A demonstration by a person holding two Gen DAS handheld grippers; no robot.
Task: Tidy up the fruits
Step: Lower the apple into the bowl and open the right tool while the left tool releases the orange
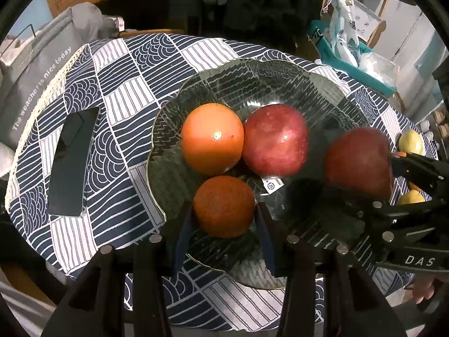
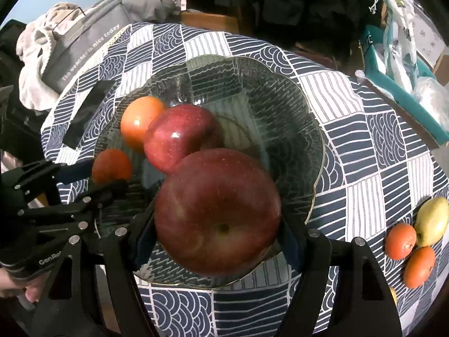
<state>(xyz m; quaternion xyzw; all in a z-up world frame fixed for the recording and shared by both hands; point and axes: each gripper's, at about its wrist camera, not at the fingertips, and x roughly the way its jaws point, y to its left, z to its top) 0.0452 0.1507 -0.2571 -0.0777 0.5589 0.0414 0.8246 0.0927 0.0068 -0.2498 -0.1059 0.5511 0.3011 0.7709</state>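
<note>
A clear glass bowl [image 1: 213,75] [image 2: 308,118] stands on the patterned tablecloth. In it lie a smooth orange [image 1: 212,137] [image 2: 139,125] and a red apple [image 1: 276,140] [image 2: 176,137]. My left gripper [image 1: 224,210] is shut on a small rough orange [image 1: 224,206] [image 2: 110,165], low over the bowl's near side. My right gripper [image 2: 217,224] is shut on a big red apple [image 2: 217,210] [image 1: 359,163], held over the bowl's near edge. On the cloth to the right lie two small oranges [image 2: 400,241] and a yellow-green pear [image 2: 432,221] [image 1: 411,143].
A dark phone [image 1: 73,163] [image 2: 89,112] lies on the cloth left of the bowl. A grey bag [image 1: 36,78] with white lettering leans at the table's far left. A teal box [image 2: 393,64] with plastic bags stands at the far right.
</note>
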